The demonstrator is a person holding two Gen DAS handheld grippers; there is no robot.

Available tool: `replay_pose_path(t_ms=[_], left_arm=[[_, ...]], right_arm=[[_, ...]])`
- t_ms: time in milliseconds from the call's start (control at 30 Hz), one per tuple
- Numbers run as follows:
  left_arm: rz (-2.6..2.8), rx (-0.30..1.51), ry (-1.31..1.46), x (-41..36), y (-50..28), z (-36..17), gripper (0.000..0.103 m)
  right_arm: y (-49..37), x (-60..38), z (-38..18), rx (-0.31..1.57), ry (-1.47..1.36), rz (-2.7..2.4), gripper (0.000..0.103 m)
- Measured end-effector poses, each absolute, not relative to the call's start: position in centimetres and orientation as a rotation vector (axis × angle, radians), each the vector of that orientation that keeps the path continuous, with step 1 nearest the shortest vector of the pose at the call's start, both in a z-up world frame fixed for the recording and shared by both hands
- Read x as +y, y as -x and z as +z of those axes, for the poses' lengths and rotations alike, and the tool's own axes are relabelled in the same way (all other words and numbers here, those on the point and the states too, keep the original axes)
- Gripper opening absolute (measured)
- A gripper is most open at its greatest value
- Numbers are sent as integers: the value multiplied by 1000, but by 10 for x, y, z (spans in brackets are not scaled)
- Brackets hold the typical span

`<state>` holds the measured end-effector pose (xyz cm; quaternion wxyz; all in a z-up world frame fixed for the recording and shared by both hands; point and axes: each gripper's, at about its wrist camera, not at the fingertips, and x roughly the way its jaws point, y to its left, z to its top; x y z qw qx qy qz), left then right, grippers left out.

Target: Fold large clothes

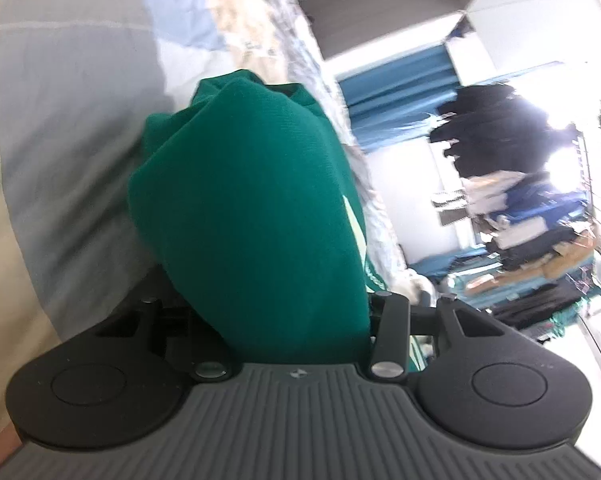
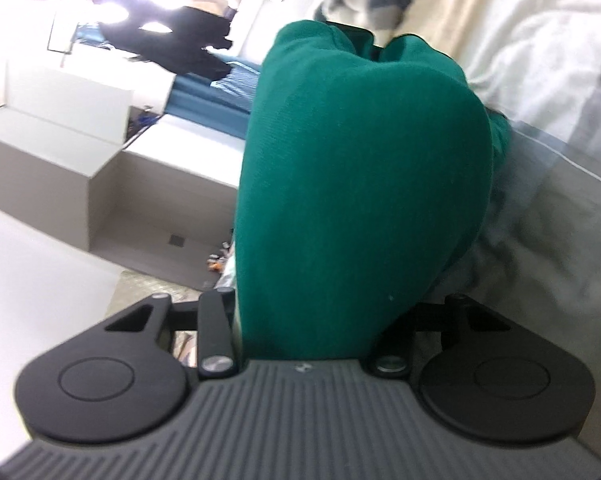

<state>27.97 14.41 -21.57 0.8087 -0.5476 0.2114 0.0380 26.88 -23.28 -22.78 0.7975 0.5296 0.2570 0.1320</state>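
A green garment (image 1: 248, 200) fills the middle of the left wrist view, bunched between the fingers of my left gripper (image 1: 260, 128), which is shut on it; the fingertips are hidden by the cloth. The same green garment (image 2: 360, 168) fills the right wrist view, draped over my right gripper (image 2: 364, 52), which is shut on it; only a dark fingertip edge (image 2: 356, 34) shows. Both views are tilted, with the cloth held up off the grey bed sheet (image 1: 72, 140).
A grey and cream bed cover (image 2: 560, 160) lies below. Patterned bedding (image 1: 252, 32) is piled at the far end. Clothes racks and stacked garments (image 1: 532, 216) stand by a bright window. White boxes or cabinets (image 2: 60, 140) show in the right wrist view.
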Motion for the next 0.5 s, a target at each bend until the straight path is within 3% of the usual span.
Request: replay_pose_path(t_ms=[267, 500], left_arm=[[-34, 470, 1148, 130, -267, -159, 50], [-157, 555, 1109, 67, -295, -83, 51]], right_arm=[[-245, -258, -172, 523, -1083, 353, 49], [-238, -317, -113, 456, -1093, 331, 49]])
